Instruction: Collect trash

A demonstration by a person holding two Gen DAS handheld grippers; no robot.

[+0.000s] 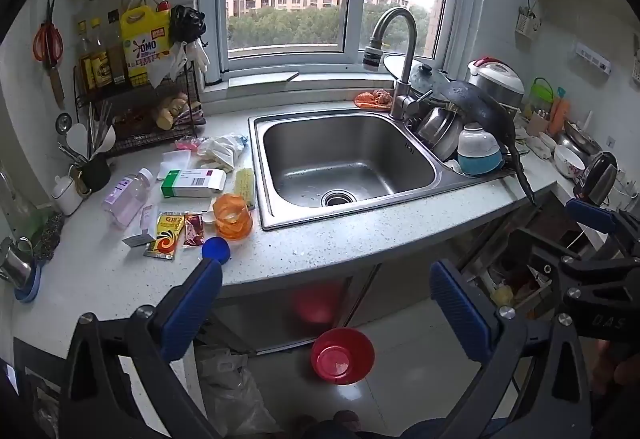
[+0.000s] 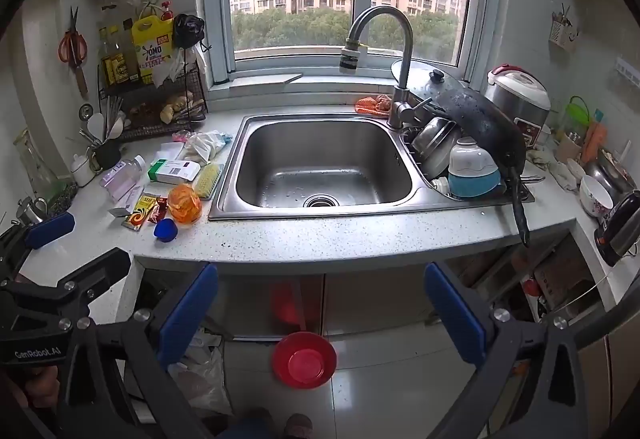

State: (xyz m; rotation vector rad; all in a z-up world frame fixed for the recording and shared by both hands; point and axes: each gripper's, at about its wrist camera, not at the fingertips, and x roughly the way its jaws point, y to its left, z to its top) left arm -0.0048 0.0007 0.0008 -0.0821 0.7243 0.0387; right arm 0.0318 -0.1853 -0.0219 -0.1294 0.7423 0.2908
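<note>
Hovering in front of the counter, left gripper (image 1: 326,295) and right gripper (image 2: 320,299) are both spread wide, holding nothing. Trash like the yellow sachet (image 1: 165,235) and orange wrapper (image 1: 233,217) sits left of the sink (image 1: 344,167).

Worktop (image 1: 340,243) white w/ dark speckles; sink (image 1: 348,159) plain steel grey. Red bowl (image 1: 343,355) on pale glossy floor tiles. Trash: orange translucent cup (image 1: 233,217), blue cap (image 1: 216,249), yellow-red swirl sachet (image 1: 166,235), dark red sachet (image 1: 194,230), white-green box (image 1: 193,183), pink-tinted bottle (image 1: 127,197). Yellow detergent jug (image 1: 145,46) w/ red cap. Tools: black frames, blue pads (image 1: 191,313).
</note>
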